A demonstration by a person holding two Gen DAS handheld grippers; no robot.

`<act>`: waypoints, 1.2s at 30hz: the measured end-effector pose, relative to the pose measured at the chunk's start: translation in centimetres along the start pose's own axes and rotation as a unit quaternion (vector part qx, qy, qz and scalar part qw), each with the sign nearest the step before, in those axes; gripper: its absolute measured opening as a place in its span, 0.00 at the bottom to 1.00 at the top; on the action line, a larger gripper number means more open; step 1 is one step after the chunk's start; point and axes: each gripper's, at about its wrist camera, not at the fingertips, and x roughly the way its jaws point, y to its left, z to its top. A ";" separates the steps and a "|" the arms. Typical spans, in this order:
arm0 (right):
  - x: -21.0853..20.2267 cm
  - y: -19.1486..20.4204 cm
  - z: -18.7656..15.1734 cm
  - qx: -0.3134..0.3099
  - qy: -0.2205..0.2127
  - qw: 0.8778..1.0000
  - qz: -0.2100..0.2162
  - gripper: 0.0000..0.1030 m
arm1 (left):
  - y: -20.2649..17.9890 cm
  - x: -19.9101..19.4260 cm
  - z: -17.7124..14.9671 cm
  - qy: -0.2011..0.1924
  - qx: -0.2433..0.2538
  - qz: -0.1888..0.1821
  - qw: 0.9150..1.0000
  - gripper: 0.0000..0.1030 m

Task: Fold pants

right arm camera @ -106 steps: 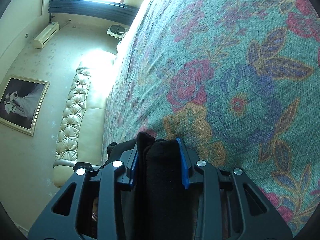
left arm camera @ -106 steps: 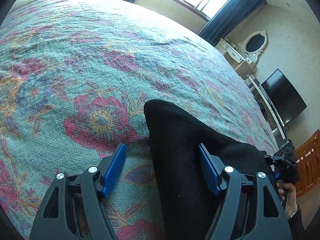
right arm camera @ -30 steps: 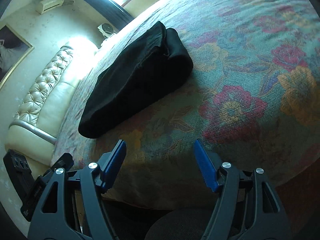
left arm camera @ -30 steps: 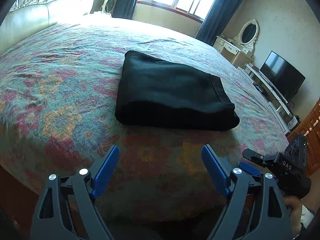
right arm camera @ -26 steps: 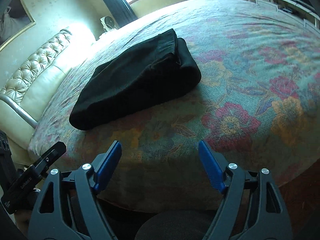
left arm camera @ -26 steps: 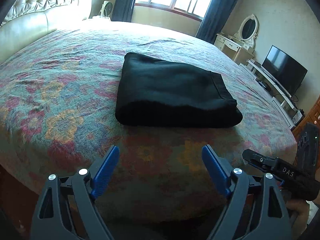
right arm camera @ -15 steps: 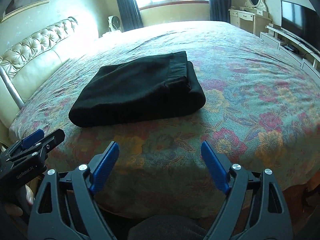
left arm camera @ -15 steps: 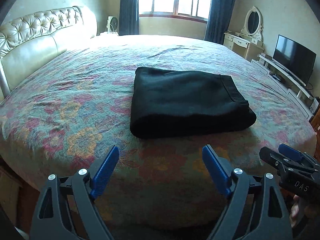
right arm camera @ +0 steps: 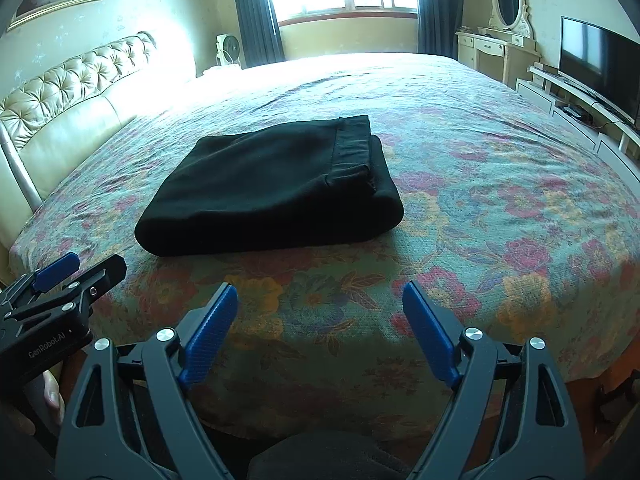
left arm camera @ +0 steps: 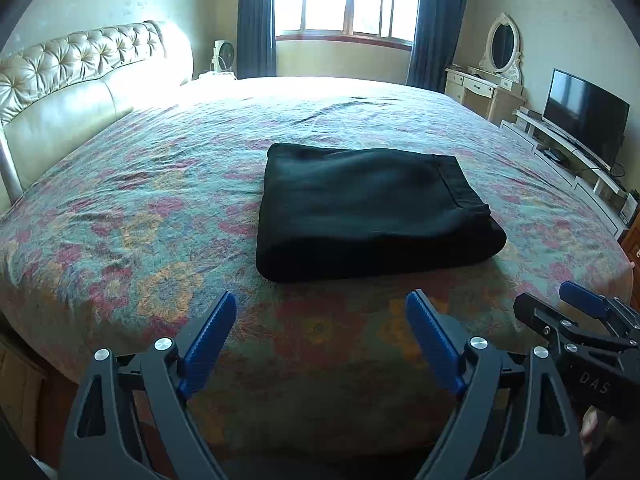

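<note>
As the folded pants (left arm camera: 372, 208) lie ahead, long side across, both the left tongs (left arm camera: 320, 340) and right tongs (right arm camera: 320, 332) gape wide, empty, about equally near.

Pants (left arm camera: 372, 208) lie folded on the bed (left arm camera: 160, 208), near its front edge, roughly mid-width. Left gripper (left arm camera: 320, 344) and right gripper (right arm camera: 320, 336) hang side by side before that edge, jaws wide apart, nothing between them, both clear of the pants. Headboard (left arm camera: 72, 88) runs along the bed's left side. Window (left arm camera: 344, 0) behind the bed; fan (left arm camera: 224, 56) at far left corner. Vanity with mirror (left arm camera: 500, 68) and TV (left arm camera: 584, 116) stand to the right.
</note>
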 end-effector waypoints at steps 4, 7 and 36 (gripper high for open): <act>0.1 -0.1 0.0 0.000 0.001 1.000 0.001 0.83 | 0.2 0.0 0.1 0.005 -0.015 0.006 1.000 0.83; 0.1 -0.1 0.0 -0.001 0.001 1.000 0.002 0.83 | 0.3 -0.1 0.4 0.003 -0.019 0.013 1.000 0.83; 0.1 -0.1 0.1 0.001 0.005 1.000 0.008 0.83 | -1.0 -1.7 1.4 -0.041 -0.009 0.032 0.999 0.87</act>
